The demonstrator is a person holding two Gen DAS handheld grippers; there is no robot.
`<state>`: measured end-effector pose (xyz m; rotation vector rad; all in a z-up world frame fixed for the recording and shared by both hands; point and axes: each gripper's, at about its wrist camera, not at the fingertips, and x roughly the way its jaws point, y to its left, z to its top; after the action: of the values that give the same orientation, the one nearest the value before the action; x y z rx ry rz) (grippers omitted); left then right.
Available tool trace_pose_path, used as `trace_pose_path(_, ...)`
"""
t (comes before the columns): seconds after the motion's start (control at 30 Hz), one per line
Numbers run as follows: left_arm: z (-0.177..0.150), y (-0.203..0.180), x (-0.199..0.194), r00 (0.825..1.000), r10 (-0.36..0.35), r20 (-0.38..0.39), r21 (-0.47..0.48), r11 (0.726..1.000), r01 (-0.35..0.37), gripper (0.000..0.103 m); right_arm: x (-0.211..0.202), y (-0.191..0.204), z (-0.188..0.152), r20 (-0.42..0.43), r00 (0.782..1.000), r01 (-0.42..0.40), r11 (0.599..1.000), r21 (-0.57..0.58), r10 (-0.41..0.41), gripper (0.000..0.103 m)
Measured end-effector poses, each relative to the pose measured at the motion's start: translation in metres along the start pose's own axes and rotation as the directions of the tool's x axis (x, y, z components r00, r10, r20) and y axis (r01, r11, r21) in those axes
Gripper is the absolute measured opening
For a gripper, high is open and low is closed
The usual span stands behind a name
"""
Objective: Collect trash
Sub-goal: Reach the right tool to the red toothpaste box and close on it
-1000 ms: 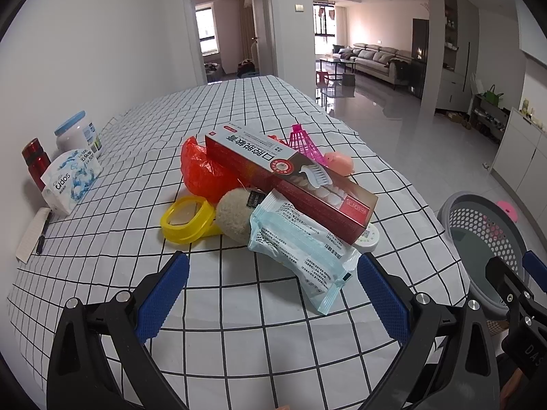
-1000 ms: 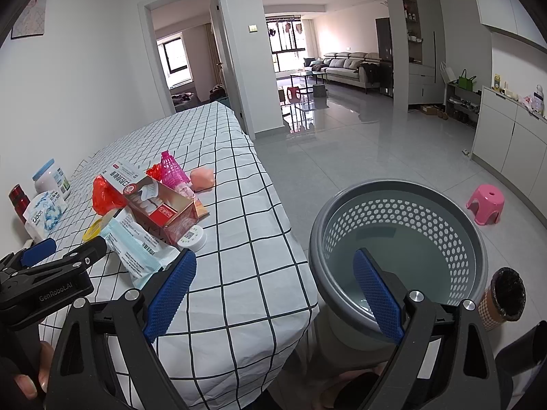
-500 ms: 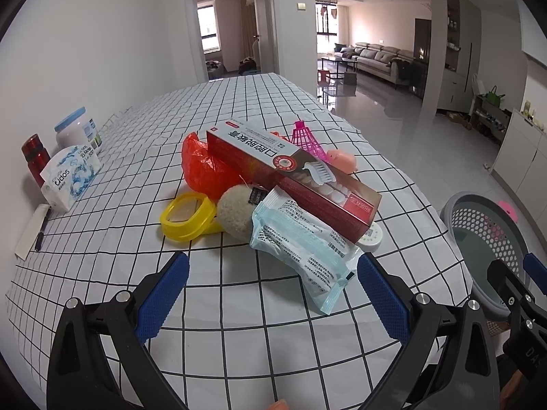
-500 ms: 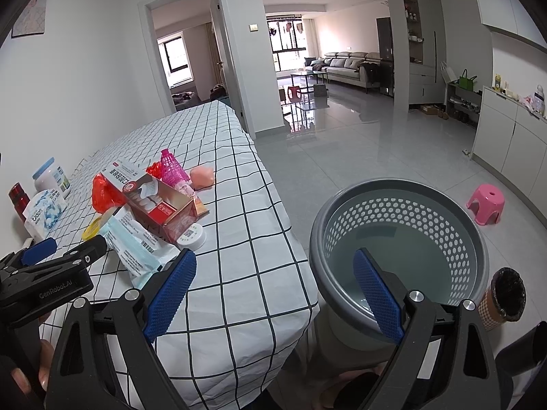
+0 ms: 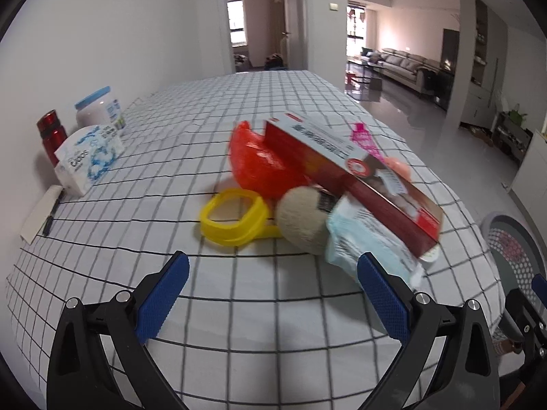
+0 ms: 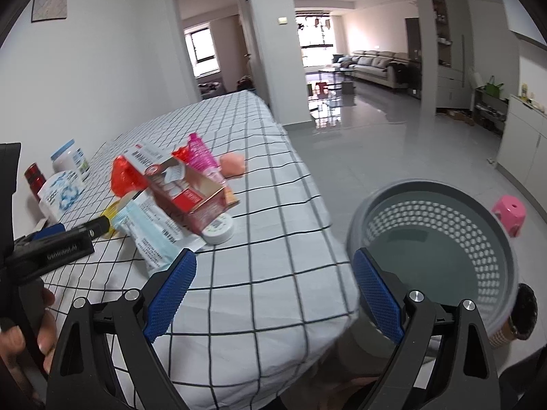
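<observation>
A trash pile lies on the checked tablecloth [image 5: 239, 307]: a red toothpaste box [image 5: 348, 177], an orange plastic bag [image 5: 259, 164], a yellow ring [image 5: 234, 220], a beige ball [image 5: 302, 218], a pale blue mask packet [image 5: 372, 242], a pink shuttlecock [image 5: 364, 140] and a white round lid [image 6: 218, 229]. My left gripper [image 5: 273, 294] is open and empty, just short of the ball. My right gripper [image 6: 273, 290] is open and empty over the table's edge, beside the grey perforated basket [image 6: 434, 239] on the floor.
A red bottle [image 5: 51, 133], a white jar with a blue lid [image 5: 99, 106] and a wipes pack [image 5: 89, 157] stand by the wall at the left, with a pen [image 5: 51, 218] in front. A pink stool [image 6: 509, 210] stands on the floor past the basket.
My left gripper has swung left and closer to the pile, which now sits right of centre. My right gripper has turned left towards the table; the basket has slid right.
</observation>
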<state>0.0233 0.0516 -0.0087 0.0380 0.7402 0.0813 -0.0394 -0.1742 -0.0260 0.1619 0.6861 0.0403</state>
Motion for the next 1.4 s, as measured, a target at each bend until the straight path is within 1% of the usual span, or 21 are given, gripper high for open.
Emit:
trace_pose_path(0.07, 0.002, 0.007, 0.001, 0.999, 0.034, 0.011, -0.007, 0.999, -0.034, 0.097, 0.008, 0.006, 0.002, -0.009, 1.0, -0.018, 1.0, -0.011, 0.017, 0.089)
trace_pose_path(0.13, 0.003, 0.011, 0.003, 0.999, 0.049, 0.017, -0.011, 0.999, -0.049, 0.097, 0.017, 0.012, 0.005, -0.021, 0.999, -0.041, 0.999, -0.021, 0.041, 0.089)
trace_pose_path(0.3, 0.005, 0.019, 0.011, 0.998, 0.056, 0.006, -0.026, 0.998, -0.056, 0.097, 0.037, 0.026, 0.02, -0.036, 0.996, -0.081, 0.994, -0.069, 0.078, 0.089)
trace_pose_path(0.43, 0.006, 0.021, 0.017, 0.998, 0.056, -0.011, -0.032, 0.998, -0.056, 0.097, 0.057, 0.035, 0.04, -0.063, 0.99, -0.133, 0.986, -0.102, 0.127, 0.089)
trace_pose_path(0.6, 0.005, 0.024, 0.022, 0.997, 0.077, -0.027, -0.054, 0.995, -0.078, 0.097, 0.079, 0.047, 0.062, -0.103, 0.983, -0.17, 0.968, -0.185, 0.153, 0.089)
trace_pose_path(0.77, 0.006, 0.033, 0.026, 0.996, 0.077, -0.048, -0.117, 0.99, -0.083, 0.097, 0.103, 0.057, 0.08, -0.175, 0.961, -0.252, 0.938, -0.238, 0.214, 0.089)
trace_pose_path(0.93, 0.004, 0.035, 0.029, 0.993, 0.094, -0.075, -0.145, 0.984, -0.104, 0.097, 0.12, 0.071, 0.087, -0.234, 0.936, -0.326, 0.896, -0.303, 0.262, 0.089)
trace_pose_path(1.03, 0.002, 0.037, 0.029, 0.992, 0.094, -0.086, -0.163, 0.981, -0.107, 0.097, 0.129, 0.08, 0.089, -0.251, 0.932, -0.337, 0.882, -0.329, 0.263, 0.089)
trace_pose_path(1.17, -0.001, 0.04, 0.03, 0.988, 0.106, -0.114, -0.174, 0.977, -0.125, 0.097, 0.14, 0.087, 0.09, -0.283, 0.917, -0.37, 0.863, -0.345, 0.28, 0.089)
trace_pose_path(1.4, -0.01, 0.044, 0.027, 0.982, 0.13, -0.139, -0.179, 0.972, -0.154, 0.097, 0.149, 0.096, 0.09, -0.299, 0.91, -0.39, 0.838, -0.381, 0.288, 0.088)
